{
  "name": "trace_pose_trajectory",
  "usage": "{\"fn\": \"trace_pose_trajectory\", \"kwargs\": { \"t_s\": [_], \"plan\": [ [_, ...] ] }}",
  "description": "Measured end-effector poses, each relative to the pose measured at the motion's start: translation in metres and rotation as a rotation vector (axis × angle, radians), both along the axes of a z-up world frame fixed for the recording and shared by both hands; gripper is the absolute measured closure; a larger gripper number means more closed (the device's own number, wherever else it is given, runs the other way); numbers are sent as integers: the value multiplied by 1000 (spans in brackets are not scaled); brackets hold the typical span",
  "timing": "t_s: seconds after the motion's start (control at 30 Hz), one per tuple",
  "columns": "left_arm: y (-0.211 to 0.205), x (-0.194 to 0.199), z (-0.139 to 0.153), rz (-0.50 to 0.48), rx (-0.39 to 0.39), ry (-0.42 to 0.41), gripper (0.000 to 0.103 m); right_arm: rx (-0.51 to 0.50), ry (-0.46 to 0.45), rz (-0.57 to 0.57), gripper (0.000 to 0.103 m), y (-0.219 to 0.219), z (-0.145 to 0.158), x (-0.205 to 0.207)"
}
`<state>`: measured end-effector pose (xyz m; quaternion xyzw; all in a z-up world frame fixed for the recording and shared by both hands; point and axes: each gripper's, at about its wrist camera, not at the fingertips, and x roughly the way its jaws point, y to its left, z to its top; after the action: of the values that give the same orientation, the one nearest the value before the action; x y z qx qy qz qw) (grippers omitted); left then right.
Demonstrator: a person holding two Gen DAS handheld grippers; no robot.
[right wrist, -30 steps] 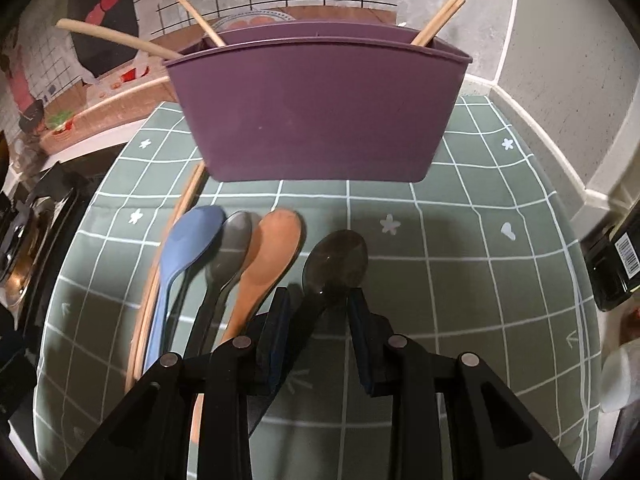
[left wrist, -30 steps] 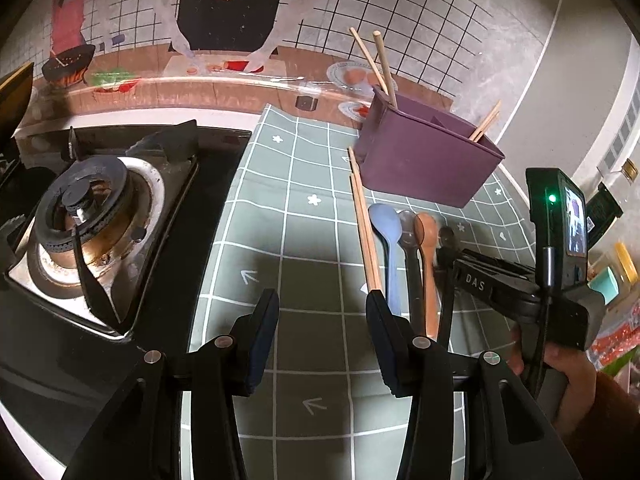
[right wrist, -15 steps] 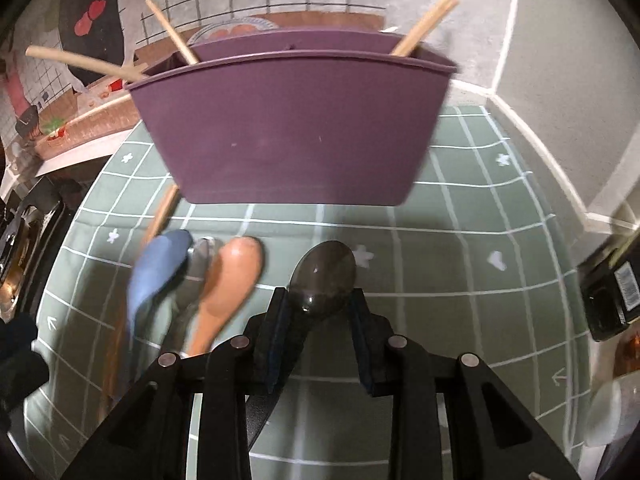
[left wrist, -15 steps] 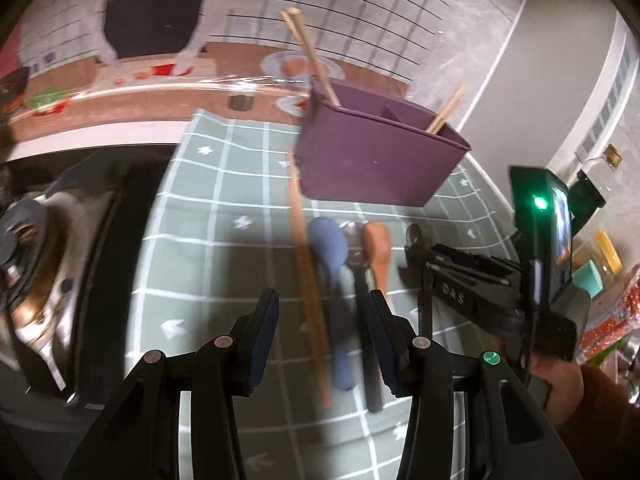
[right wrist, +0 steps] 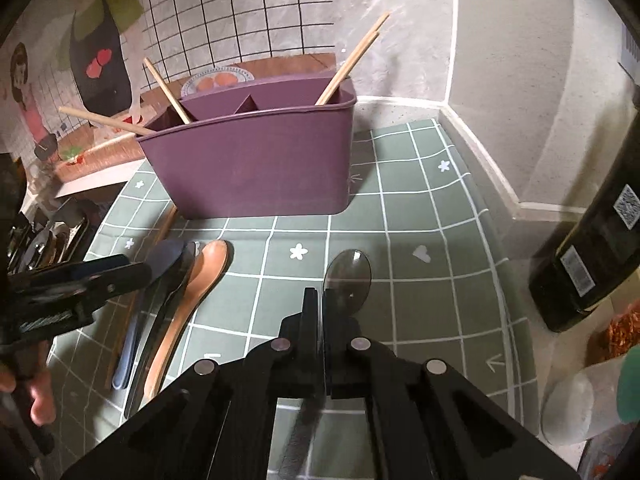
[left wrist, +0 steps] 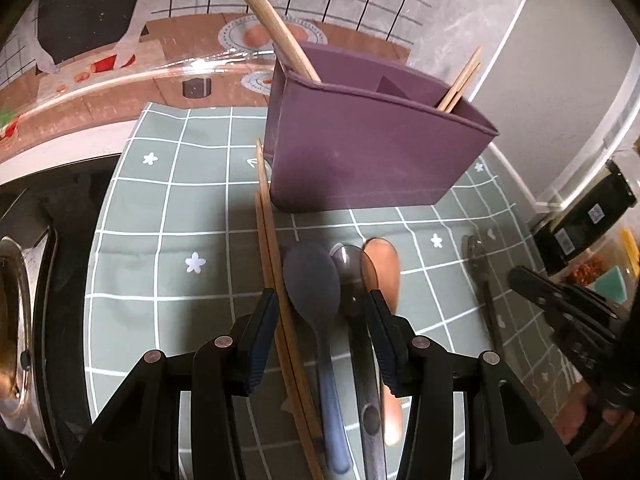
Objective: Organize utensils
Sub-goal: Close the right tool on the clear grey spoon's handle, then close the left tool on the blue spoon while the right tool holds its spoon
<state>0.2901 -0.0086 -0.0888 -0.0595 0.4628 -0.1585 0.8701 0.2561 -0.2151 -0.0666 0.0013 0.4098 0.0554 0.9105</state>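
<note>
A purple divided holder [left wrist: 360, 152] [right wrist: 256, 168] stands on the green grid mat [left wrist: 160, 240], with chopsticks leaning in its end compartments. In front of it lie a pair of wooden chopsticks [left wrist: 272, 264], a blue spoon [left wrist: 312, 284], a clear grey spoon [left wrist: 350, 276] and a brown spoon [left wrist: 384, 264]. My left gripper [left wrist: 322, 312] is open above them, its jaws spanning the chopsticks and two spoons without touching. My right gripper [right wrist: 320, 304] is shut on the handle of a dark smoky spoon [right wrist: 347, 280], held slightly off the mat, right of the others.
A gas stove burner [left wrist: 12, 300] lies left of the mat. A dark bottle [right wrist: 592, 248] and food packets stand at the right edge. The grey wall and its corner rise close behind the holder. Bare mat [right wrist: 420, 208] shows to the holder's right.
My right gripper has shut on the dark spoon and carried it up and rightward from the row. My left gripper has moved right, from bare mat to above the chopsticks and spoons.
</note>
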Motion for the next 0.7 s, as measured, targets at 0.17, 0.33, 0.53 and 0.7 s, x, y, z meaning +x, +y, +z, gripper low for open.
{"fn": "trace_pose_trajectory", "kwargs": {
  "t_s": [0.17, 0.33, 0.53, 0.7],
  "plan": [
    [-6, 5, -8, -7, -5, 26, 57, 20, 8, -13, 100, -13, -1, -7],
    [-15, -1, -8, -43, -36, 26, 57, 132, 70, -15, 96, -34, -11, -3],
    [-14, -13, 1, -21, -12, -22, 57, 217, 120, 2, 96, -34, -24, 3],
    [-7, -20, 8, -5, 23, -50, 57, 142, 127, -23, 95, -22, -29, 11]
  ]
}}
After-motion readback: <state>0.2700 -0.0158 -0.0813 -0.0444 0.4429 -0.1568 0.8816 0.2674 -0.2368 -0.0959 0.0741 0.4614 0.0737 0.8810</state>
